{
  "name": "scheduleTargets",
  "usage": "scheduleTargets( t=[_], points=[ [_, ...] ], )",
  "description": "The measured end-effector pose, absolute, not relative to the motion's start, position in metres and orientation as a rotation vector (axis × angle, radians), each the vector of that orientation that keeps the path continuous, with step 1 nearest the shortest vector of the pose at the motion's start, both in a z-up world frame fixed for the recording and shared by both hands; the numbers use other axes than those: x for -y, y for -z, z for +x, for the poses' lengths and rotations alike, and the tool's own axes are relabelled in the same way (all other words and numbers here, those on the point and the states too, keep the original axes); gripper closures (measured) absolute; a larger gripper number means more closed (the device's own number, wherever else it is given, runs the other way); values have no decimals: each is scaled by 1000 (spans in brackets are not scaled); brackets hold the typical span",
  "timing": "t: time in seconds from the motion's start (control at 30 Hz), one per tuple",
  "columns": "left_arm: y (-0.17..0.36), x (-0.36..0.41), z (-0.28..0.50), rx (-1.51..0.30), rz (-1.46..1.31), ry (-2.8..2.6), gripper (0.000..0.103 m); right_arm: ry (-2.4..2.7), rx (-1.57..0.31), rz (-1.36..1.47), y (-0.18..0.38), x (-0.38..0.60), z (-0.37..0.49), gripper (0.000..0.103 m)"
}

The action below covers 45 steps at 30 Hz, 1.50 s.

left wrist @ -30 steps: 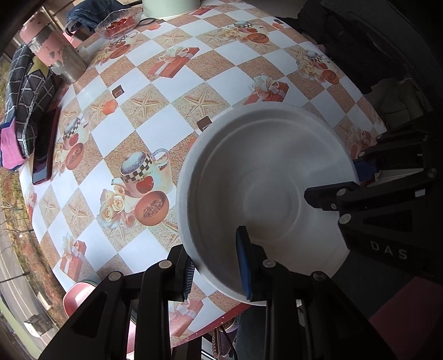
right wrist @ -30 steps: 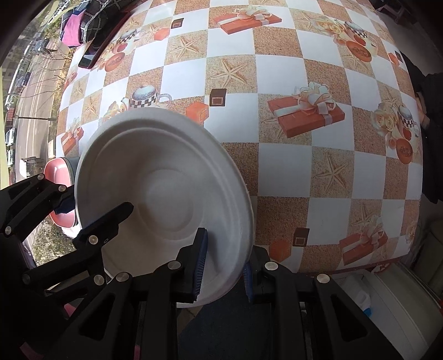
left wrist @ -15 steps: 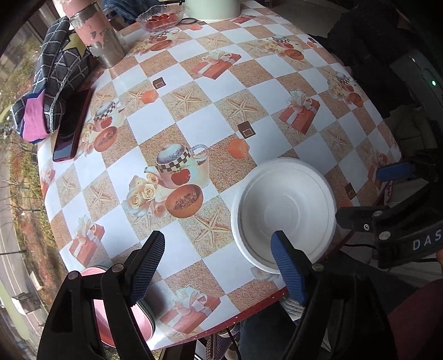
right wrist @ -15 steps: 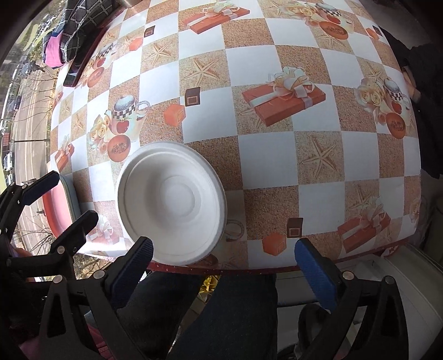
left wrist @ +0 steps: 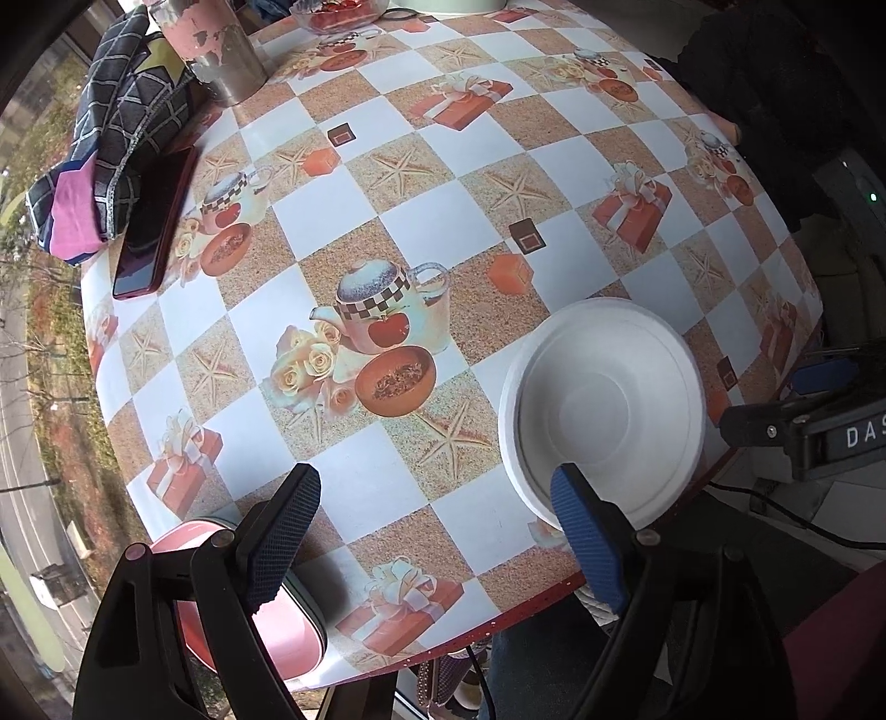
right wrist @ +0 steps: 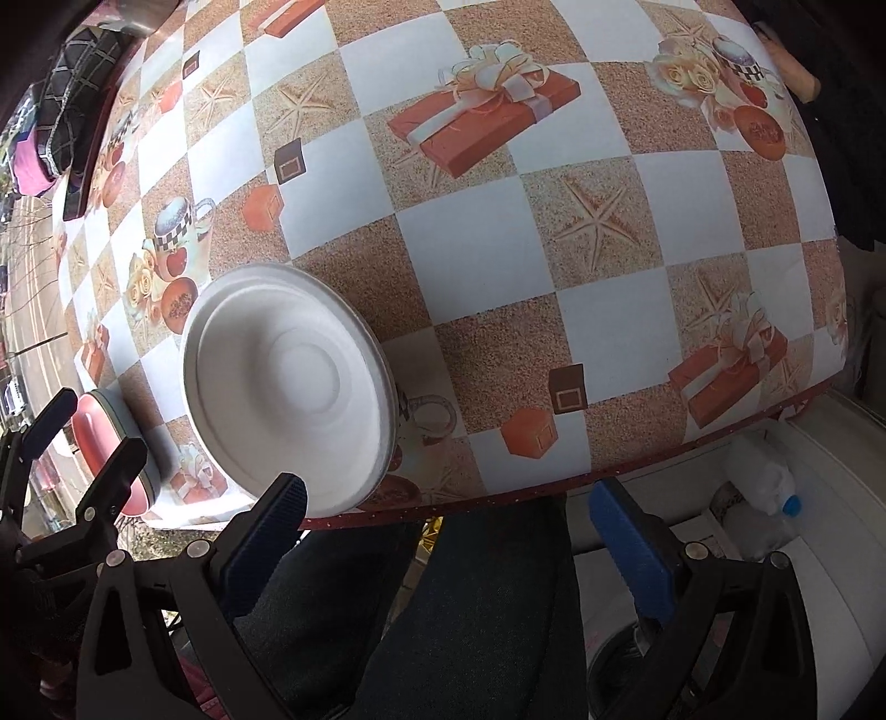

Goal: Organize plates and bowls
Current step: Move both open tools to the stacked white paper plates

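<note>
1. a white bowl [left wrist: 603,410] sits upright on the table [left wrist: 421,232] at its near edge, its rim slightly past the edge in the right wrist view [right wrist: 288,382].
2. the left gripper [left wrist: 437,531] hangs over the near edge with its fingers [left wrist: 587,537] spread wide, holding nothing; the right-hand finger overlaps the bowl's near rim in view, and whether it touches i cannot tell.
3. the right gripper [right wrist: 448,548] is off the table edge, fingers [right wrist: 631,543] wide apart and empty, the bowl just ahead of its left finger.
4. a pink container [left wrist: 266,609] stands at the edge, left of the bowl.
5. far across the table lie a dark phone [left wrist: 158,216], a checked cloth [left wrist: 111,138] and a metal tumbler [left wrist: 219,50].
</note>
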<state>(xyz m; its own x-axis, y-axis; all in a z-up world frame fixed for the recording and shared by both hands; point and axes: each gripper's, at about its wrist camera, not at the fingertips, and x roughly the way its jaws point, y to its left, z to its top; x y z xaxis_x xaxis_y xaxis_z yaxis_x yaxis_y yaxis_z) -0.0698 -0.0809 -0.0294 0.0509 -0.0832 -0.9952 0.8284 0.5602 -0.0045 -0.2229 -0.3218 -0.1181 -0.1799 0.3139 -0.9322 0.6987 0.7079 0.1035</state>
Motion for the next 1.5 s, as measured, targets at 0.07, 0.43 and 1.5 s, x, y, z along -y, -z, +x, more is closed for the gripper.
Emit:
scheduleTargets(
  t=[0.07, 0.43, 1.5],
  points=[
    [29, 82, -68, -1346, 714, 790, 15, 417, -1775, 803, 119, 321, -224, 0],
    [32, 81, -65, -1354, 727, 787, 15, 414, -1797, 802, 126, 320, -219, 0],
    [82, 96, -76, -1450, 682, 660, 15, 385, -1759, 587, 155, 304, -199, 0]
  ],
)
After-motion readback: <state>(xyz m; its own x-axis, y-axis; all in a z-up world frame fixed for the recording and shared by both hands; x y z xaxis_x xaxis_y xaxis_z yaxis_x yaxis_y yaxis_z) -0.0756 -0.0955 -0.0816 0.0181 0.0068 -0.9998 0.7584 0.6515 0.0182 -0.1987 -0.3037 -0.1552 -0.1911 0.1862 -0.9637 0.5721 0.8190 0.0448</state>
